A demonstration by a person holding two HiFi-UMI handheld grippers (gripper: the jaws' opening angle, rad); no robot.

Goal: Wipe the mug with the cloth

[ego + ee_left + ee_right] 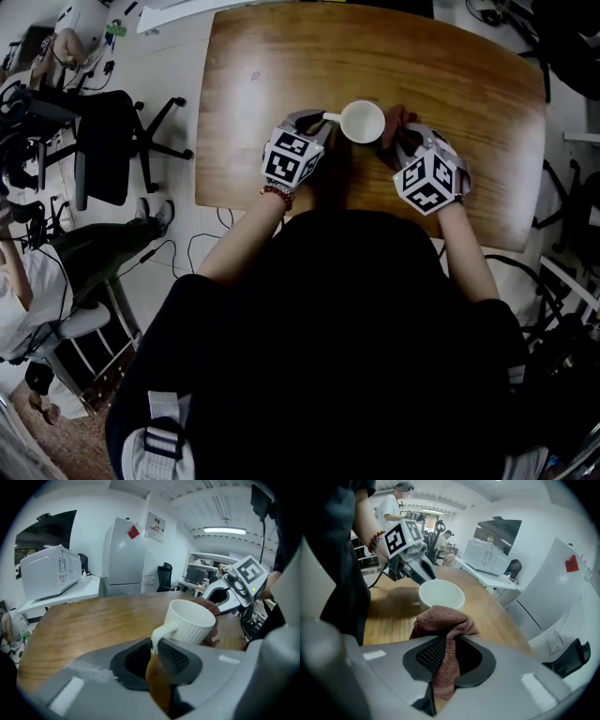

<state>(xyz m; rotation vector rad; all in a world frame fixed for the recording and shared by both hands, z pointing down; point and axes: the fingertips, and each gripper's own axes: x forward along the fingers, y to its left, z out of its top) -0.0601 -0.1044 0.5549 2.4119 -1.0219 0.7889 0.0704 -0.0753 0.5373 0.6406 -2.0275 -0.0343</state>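
A white ribbed mug (363, 121) stands upright on the wooden table (281, 66) between my two grippers. My left gripper (323, 127) is at the mug's left side. In the left gripper view the mug's handle (157, 637) sits between the tips of the left gripper (154, 654), whose jaws stand slightly parted. My right gripper (445, 656) is shut on a reddish-brown cloth (443, 620), which bunches up past the jaws against the near side of the mug (440, 595). In the head view the cloth (395, 122) shows at the mug's right.
The table's front edge lies just under my grippers, close to the person's body. A black office chair (108, 145) stands on the floor to the left. A seated person's legs (84, 248) are at the far left. Cables run along the floor.
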